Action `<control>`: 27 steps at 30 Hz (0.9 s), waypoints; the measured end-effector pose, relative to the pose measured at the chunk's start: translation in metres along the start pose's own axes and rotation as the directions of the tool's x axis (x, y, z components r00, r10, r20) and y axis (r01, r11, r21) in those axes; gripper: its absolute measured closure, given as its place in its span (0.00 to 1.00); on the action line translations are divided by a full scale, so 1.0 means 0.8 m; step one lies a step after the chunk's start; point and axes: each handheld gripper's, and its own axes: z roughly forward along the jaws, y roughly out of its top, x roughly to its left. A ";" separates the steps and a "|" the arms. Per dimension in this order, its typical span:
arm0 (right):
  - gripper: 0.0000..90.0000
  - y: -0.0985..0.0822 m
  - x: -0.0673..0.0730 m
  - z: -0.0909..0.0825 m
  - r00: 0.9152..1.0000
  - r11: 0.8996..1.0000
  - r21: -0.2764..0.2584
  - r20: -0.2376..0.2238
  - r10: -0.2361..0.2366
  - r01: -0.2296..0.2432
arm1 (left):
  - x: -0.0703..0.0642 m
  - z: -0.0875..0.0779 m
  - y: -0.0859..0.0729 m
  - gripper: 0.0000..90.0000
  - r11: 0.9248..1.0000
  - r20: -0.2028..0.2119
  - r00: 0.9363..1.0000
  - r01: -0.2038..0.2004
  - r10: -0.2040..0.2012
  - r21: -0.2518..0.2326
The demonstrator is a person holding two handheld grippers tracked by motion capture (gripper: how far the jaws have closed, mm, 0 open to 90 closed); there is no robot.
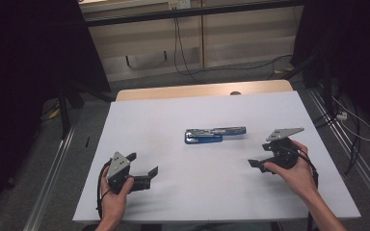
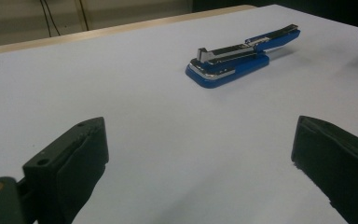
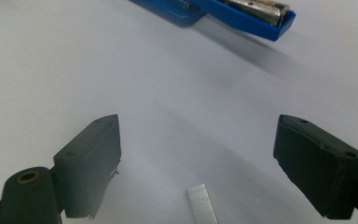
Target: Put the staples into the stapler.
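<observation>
White and wide, the desk [image 1: 173, 106] carries a blue stapler [image 1: 215, 134] near its middle, its top arm swung open so the metal channel shows. Left gripper [image 1: 142, 167] sits near the desk's front left, jaws spread with nothing between them. Right gripper [image 1: 261, 155] is held at the right, jaws likewise spread (a small silver strip of staples [image 3: 202, 203] lies on the desk between them).
</observation>
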 end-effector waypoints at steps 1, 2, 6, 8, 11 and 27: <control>0.18 -0.002 -0.002 0.000 1.000 1.000 0.012 -0.012 0.009 -0.009 | 0.001 -0.001 0.001 0.04 1.000 0.001 1.000 0.002 -0.002 0.002; 0.18 -0.004 -0.003 0.000 1.000 1.000 0.016 -0.022 0.014 -0.014 | 0.002 -0.002 0.001 0.04 1.000 -0.003 1.000 0.007 -0.007 -0.007; 0.25 -0.006 -0.005 0.000 0.999 0.999 0.050 -0.038 0.012 -0.010 | 0.006 -0.003 0.000 0.04 1.000 -0.017 1.000 0.014 -0.014 -0.009; 0.26 -0.005 -0.005 -0.001 1.000 0.997 0.071 -0.026 0.003 -0.002 | 0.006 -0.002 0.000 0.04 1.000 -0.014 1.000 0.012 -0.013 -0.007; 0.28 -0.004 -0.006 -0.002 1.000 0.995 0.099 -0.010 -0.010 0.011 | 0.004 -0.002 0.000 0.04 1.000 -0.007 1.000 0.014 -0.014 -0.003; 0.50 -0.005 -0.008 0.000 0.996 0.966 0.243 -0.025 -0.083 0.087 | 0.005 0.003 -0.002 0.04 1.000 0.001 1.000 0.012 -0.012 0.023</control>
